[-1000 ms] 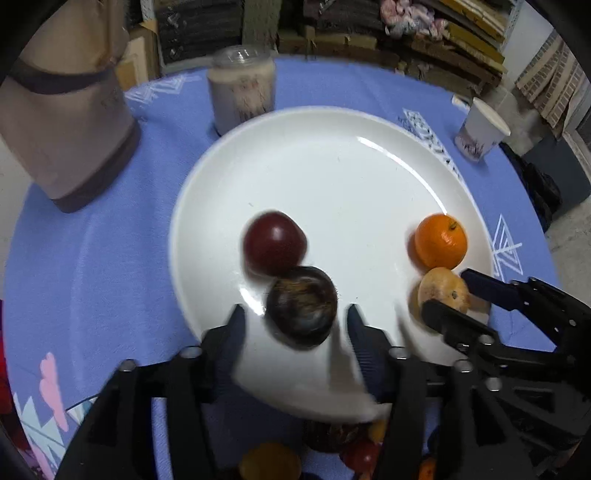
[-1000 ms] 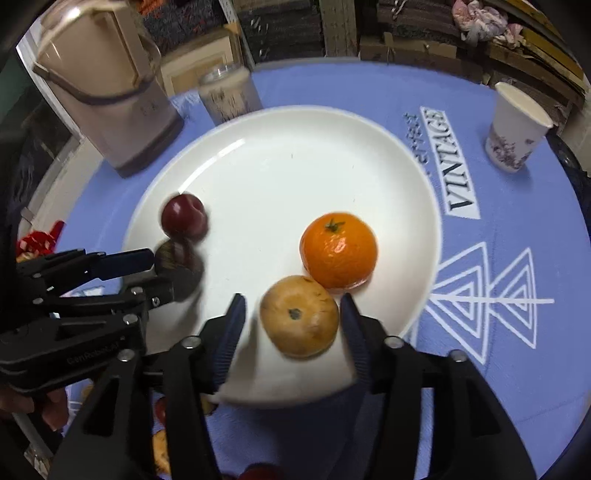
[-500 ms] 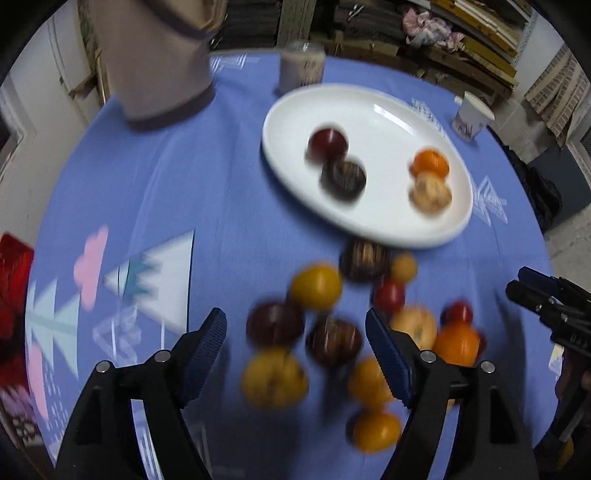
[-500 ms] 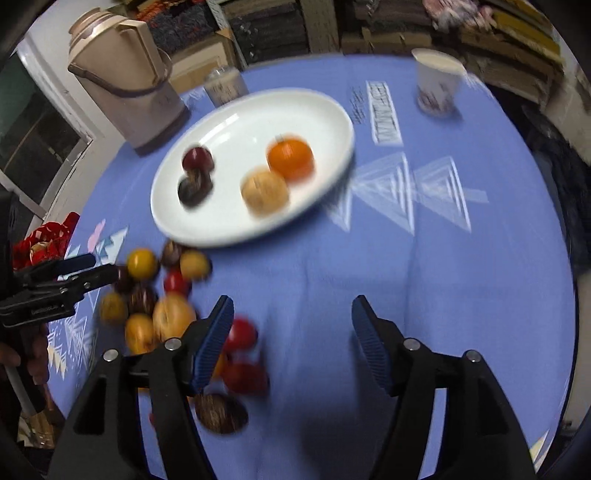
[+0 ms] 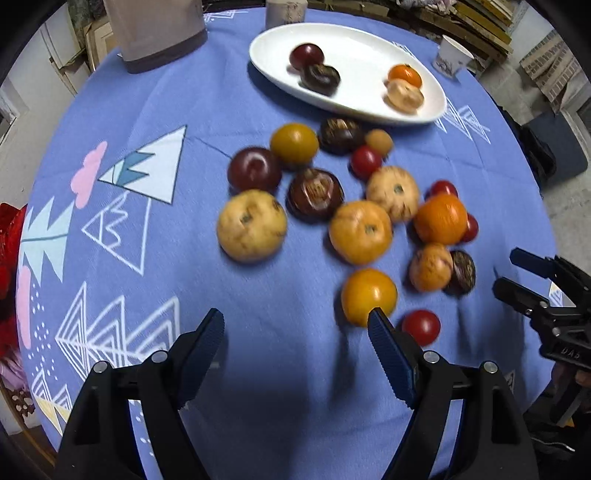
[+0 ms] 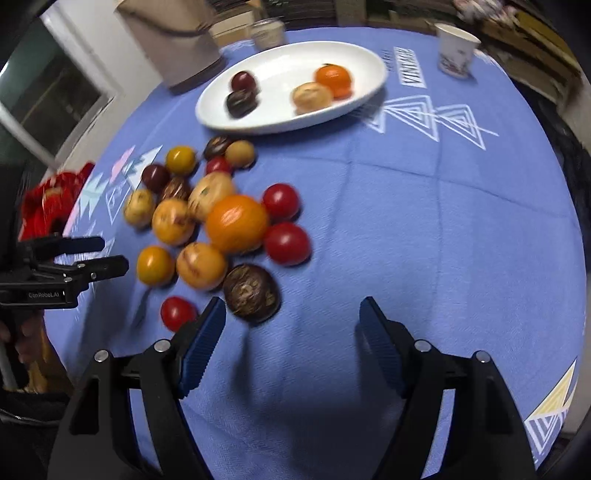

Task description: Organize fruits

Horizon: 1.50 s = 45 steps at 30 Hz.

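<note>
A white plate (image 5: 362,51) (image 6: 295,62) at the far side holds a dark red plum (image 5: 306,55), a dark brown fruit (image 5: 320,78), an orange (image 5: 404,75) and a tan fruit (image 5: 404,96). Several loose fruits lie in a pile (image 5: 362,229) (image 6: 236,221) on the blue cloth nearer me. My left gripper (image 5: 295,317) (image 6: 112,254) hovers over bare cloth, jaws opening, nothing between them; a yellow fruit (image 5: 369,295) sits just beyond its right finger. My right gripper (image 6: 292,304) (image 5: 505,270) is empty too, jaws opening, with a dark brown fruit (image 6: 251,291) by its left finger.
A beige jug (image 5: 159,33) (image 6: 177,48) and a glass jar (image 5: 286,13) stand behind the plate. A paper cup (image 5: 452,55) (image 6: 456,50) is at the far right. Something red (image 5: 9,240) lies beyond the round table's left edge.
Both grippers have pulled back from the plate toward the near cloth, leaving the dark brown fruit and the tan fruit on it. Their jaws have widened and the fruit pile has come into view.
</note>
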Motion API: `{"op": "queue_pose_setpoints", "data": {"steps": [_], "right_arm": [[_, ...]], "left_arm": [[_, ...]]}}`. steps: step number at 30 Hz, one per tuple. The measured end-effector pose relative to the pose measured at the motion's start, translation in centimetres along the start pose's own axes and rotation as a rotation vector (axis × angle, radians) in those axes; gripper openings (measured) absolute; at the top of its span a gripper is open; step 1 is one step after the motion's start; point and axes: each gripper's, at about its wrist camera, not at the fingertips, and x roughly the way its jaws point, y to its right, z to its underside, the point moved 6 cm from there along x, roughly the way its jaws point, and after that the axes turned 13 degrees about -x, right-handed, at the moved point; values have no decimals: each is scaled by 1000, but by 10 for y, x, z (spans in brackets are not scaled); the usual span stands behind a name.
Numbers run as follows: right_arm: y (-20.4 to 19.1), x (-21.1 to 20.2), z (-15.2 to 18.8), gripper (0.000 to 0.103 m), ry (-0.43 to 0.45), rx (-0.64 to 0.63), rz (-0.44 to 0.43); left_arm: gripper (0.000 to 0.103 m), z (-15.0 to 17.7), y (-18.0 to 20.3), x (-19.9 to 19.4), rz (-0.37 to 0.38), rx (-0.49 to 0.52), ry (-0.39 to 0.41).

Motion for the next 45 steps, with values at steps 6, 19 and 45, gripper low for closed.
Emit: {"op": "queue_pose_setpoints", "data": {"steps": [6, 19, 45], "right_arm": [[-25, 25, -7, 53, -49, -136, 30], [-25, 26, 2, 40, -80, -127, -15], [29, -25, -126, 40, 158, 3, -70]], "left_arm": [[81, 15, 1, 0, -6, 13, -18], [80, 19, 24, 14, 20, 71, -31], [18, -79, 45, -39, 188, 53, 110]]}}
